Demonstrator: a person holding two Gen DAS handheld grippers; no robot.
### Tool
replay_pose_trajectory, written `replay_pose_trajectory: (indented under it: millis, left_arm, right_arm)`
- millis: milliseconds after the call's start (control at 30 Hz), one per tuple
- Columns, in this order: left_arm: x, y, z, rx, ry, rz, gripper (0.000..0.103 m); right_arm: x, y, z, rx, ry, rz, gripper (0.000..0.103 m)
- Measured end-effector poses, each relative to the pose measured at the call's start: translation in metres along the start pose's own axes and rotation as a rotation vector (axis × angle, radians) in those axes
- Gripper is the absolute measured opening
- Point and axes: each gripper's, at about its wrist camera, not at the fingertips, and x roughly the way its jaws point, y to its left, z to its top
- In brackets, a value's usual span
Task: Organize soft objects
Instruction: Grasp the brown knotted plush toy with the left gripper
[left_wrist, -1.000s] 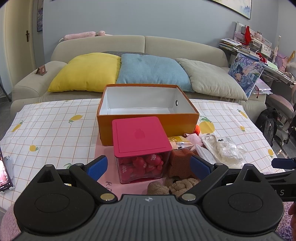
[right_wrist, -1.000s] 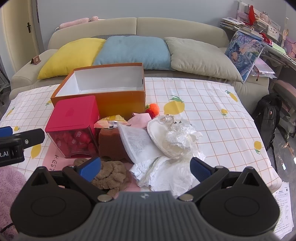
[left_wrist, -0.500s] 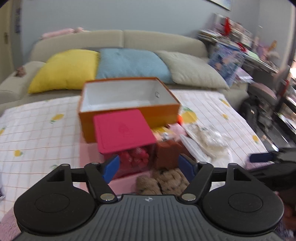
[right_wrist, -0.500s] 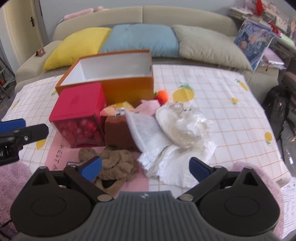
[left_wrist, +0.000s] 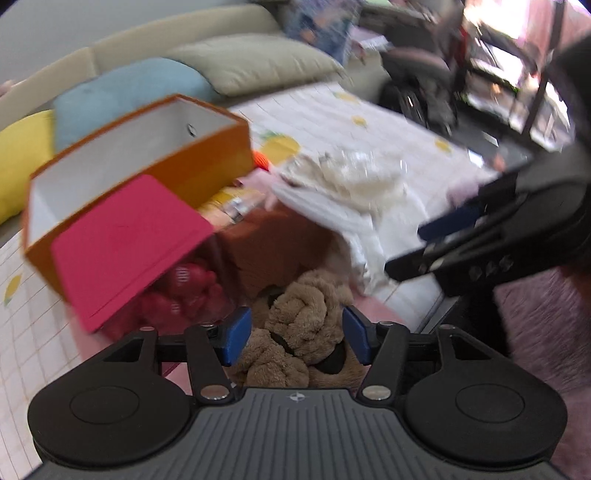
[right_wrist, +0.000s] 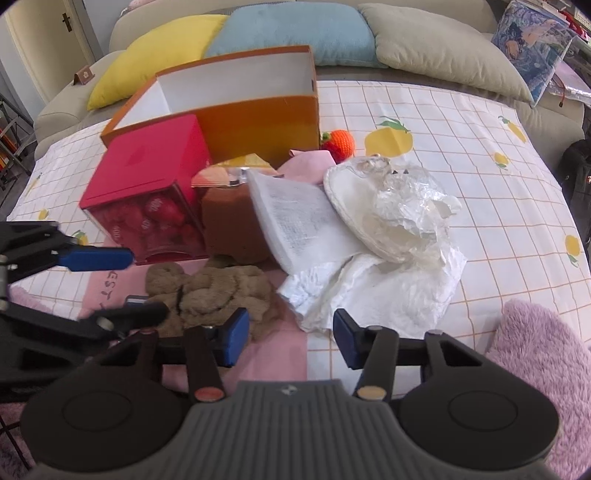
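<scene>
A brown plush toy (left_wrist: 299, 325) (right_wrist: 218, 291) lies on the pink mat (right_wrist: 280, 354) at the table's front. My left gripper (left_wrist: 295, 334) straddles it, jaws closing; the plush sits between the blue pads (left_wrist: 236, 334), and no firm squeeze shows. In the right wrist view the left gripper's fingers (right_wrist: 96, 258) flank the toy from the left. My right gripper (right_wrist: 290, 341) hangs over the mat just short of the crumpled white cloth (right_wrist: 373, 291), jaws closing with nothing between them. An open orange box (right_wrist: 258, 122) (left_wrist: 199, 166) stands behind.
A clear box with a red lid (right_wrist: 147, 173) and a brown block (right_wrist: 232, 221) stand right behind the plush. White papers and plastic wrap (right_wrist: 399, 206) pile to the right, with an orange knitted strawberry (right_wrist: 338, 142). A fluffy pink item (right_wrist: 535, 354) lies front right. Cushions line the sofa (right_wrist: 295, 33).
Both grippers have sunk toward the table and their jaws have narrowed. The left one rolled, tilting its view, and now has the brown plush between its pads. The right one neared the white cloth.
</scene>
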Motion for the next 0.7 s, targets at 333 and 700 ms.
replay_pose_trajectory:
  millis: [333,700]
  left_arm:
    - [0.056,-0.016,0.004,0.186,0.178,-0.009,0.08]
    - [0.071,-0.026,0.0,0.176,0.209,0.087,0.055]
  right_arm:
    - [0.016,-0.013,0.0,0.028,0.032,0.008,0.051]
    - [0.019,-0.016,0.001,0.035,0.04,0.034,0.052]
